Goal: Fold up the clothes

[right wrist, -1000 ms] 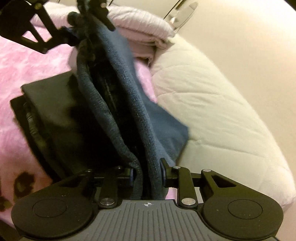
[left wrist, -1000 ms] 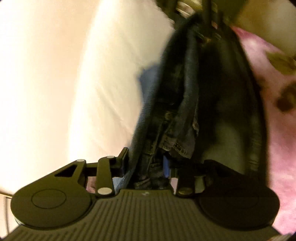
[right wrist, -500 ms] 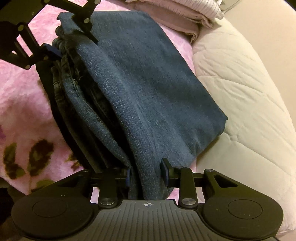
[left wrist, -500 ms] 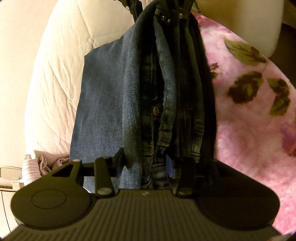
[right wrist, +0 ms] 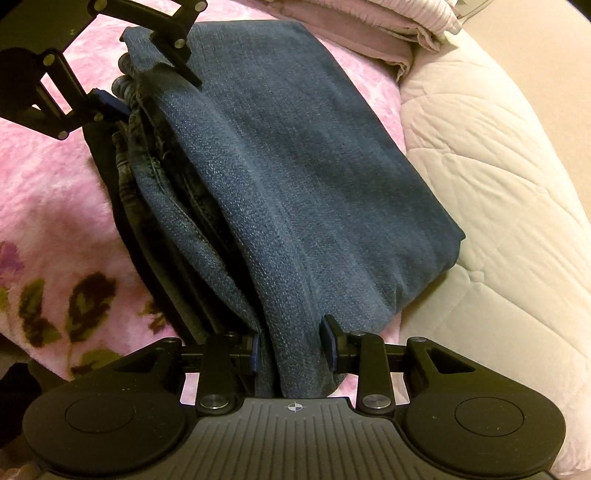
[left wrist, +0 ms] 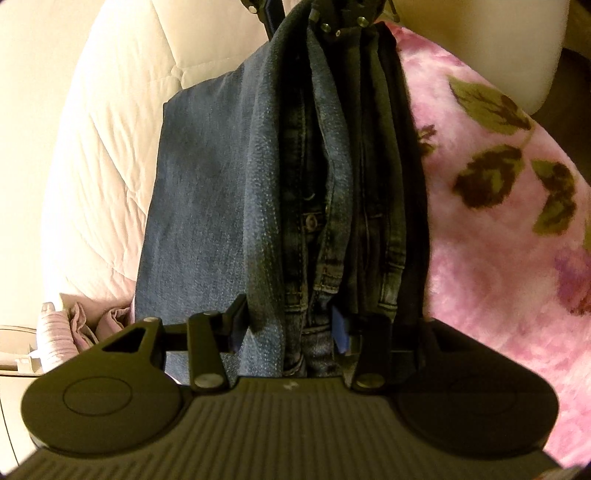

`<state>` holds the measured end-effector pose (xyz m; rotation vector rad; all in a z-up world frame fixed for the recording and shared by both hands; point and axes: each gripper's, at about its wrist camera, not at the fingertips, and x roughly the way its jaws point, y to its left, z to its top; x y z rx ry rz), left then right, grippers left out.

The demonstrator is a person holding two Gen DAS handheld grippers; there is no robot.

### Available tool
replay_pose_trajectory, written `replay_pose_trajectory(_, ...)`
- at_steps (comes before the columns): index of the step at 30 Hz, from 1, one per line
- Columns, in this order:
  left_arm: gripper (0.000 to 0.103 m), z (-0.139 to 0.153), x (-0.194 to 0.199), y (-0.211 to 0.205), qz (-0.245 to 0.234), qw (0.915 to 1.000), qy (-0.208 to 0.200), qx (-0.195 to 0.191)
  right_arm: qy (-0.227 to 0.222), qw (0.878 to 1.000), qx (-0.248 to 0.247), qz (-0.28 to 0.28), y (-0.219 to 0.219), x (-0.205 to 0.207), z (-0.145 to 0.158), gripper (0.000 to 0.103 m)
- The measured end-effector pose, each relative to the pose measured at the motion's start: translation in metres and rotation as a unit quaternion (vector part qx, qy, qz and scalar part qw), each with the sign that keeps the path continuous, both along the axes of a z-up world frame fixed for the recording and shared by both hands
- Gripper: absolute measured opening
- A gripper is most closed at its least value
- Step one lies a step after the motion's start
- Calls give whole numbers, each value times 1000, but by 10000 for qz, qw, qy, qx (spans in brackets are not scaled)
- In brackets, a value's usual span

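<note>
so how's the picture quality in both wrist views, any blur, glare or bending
Left wrist view: jeans sharp, the white quilt glares at left, the pink blanket is soft toward the rim. Right wrist view: denim weave crisp, warm dim light, fisheye bends the quilt's edge, corners go black.

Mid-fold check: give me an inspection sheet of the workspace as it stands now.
Surface: pink floral blanket beside a cream quilt.
Job's things: folded jeans lying across the blanket, one corner over the quilt.
Clutter: folded pale clothes beyond the jeans.
Grippers: left gripper and right gripper each have denim between the jaws, at opposite ends of the folded edge.
Cables: nothing seen.
Surroundings: pale wall behind the quilt.
</note>
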<state>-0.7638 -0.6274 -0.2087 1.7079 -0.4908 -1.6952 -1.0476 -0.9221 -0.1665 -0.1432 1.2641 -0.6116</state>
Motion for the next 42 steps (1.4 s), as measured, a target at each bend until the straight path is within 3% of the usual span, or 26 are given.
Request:
replay_pose_trajectory(11,46,14,14,3,47,9989,465,75,397,9988,52,-284,2,14,1,35)
replay_pose_trajectory(13,47,29,20,2,308,9957,842,238,488,9979,121,-404,4,17,6,36)
replay_pose_trajectory(15,47,50,34,0,724,9859,1435,465,478,9971,154,-564,10,16,16,45)
replay_pose_trajectory(16,47,60,41,-1,934,9787,1733,580,459,9968,178,-630,14,15,21,54)
replay_pose_trajectory(18,48,81,61,0,1346,9572,2446,765,409,9963,249,-717,22,10,33,56)
replay_pose_trajectory(21,48,105,97,-9,2136,9084,3471,933,173,9954,241,-908,30,2,54,56)
replay_pose_trajectory(23,48,119,120,-18,2645,8684,4071,1008,-149,9924,232,-1199,24,-5,68,56)
replay_pose_trajectory(25,50,126,138,-31,3078,8358,4441,972,-538,9865,240,-1526,11,-12,80,56)
replay_pose_trajectory(28,51,126,160,-60,3659,7935,4780,896,-1194,9747,316,-1861,-21,-17,91,56)
replay_pose_trajectory(34,51,98,184,-128,4663,7312,4884,974,-2228,9395,612,-2531,-109,-24,71,56)
replay_pose_trajectory(36,51,87,195,-146,4921,7020,5027,1109,-2420,9235,780,-2871,-137,-27,57,56)
replay_pose_trajectory(38,51,79,201,-160,5063,6966,4938,1204,-2530,9104,875,-3155,-156,-31,45,56)
replay_pose_trajectory(40,52,68,202,-167,5133,7040,4733,1301,-2594,9070,944,-3181,-167,-31,38,56)
replay_pose_trajectory(42,53,57,200,-170,5208,7056,4609,1357,-2578,9094,1074,-3082,-173,-28,32,56)
